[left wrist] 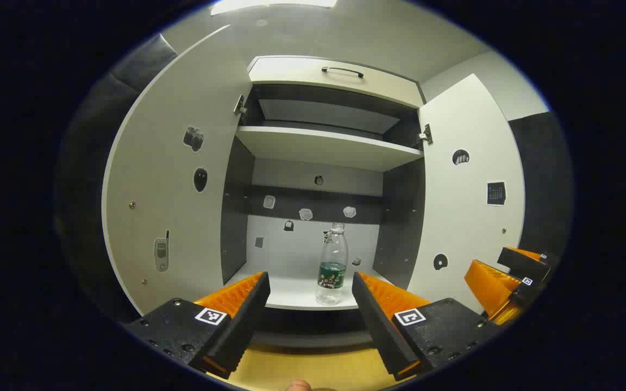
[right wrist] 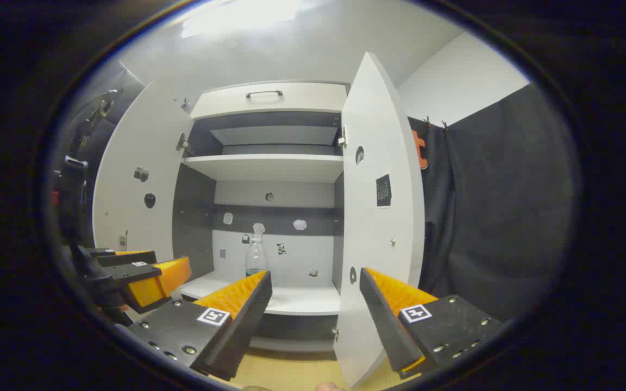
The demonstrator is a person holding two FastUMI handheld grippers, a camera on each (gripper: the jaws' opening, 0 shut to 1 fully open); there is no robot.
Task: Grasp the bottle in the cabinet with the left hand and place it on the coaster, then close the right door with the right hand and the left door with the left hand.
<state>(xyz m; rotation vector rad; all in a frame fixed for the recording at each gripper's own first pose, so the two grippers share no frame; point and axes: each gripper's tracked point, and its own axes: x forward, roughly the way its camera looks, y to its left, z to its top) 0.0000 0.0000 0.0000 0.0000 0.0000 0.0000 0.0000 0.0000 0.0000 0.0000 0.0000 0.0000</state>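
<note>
Clear plastic bottle with a green label band [left wrist: 333, 264] stands upright on the lower shelf [left wrist: 296, 296] of the white cabinet with dark grey inner walls [left wrist: 324, 149], near the shelf's front edge. Both doors swung wide, presumably to leave the approach free.

Left tongs [left wrist: 310, 304] spread apart, empty. In the left gripper view the bottle sits at 12 o'clock between the two fingers and well beyond them; not yet reached. Lined up this way, my reading is a straight push in to take the bottle around its body.

Right tongs [right wrist: 315, 304] also spread apart, gripping nothing. In the right gripper view the open right door [right wrist: 378, 228] stands edge-on between the fingers, just ahead; likely waiting on the closing step. Left door [left wrist: 177, 184] open at 9 o'clock in the left gripper view.

Upper shelf [left wrist: 326, 146] bare. Small stickers dot the doors and back panel. Yellowish worktop [left wrist: 313, 369] below the cabinet. Pale walls, dark cloth hanging at 3 o'clock in the right gripper view. No coaster seen.
</note>
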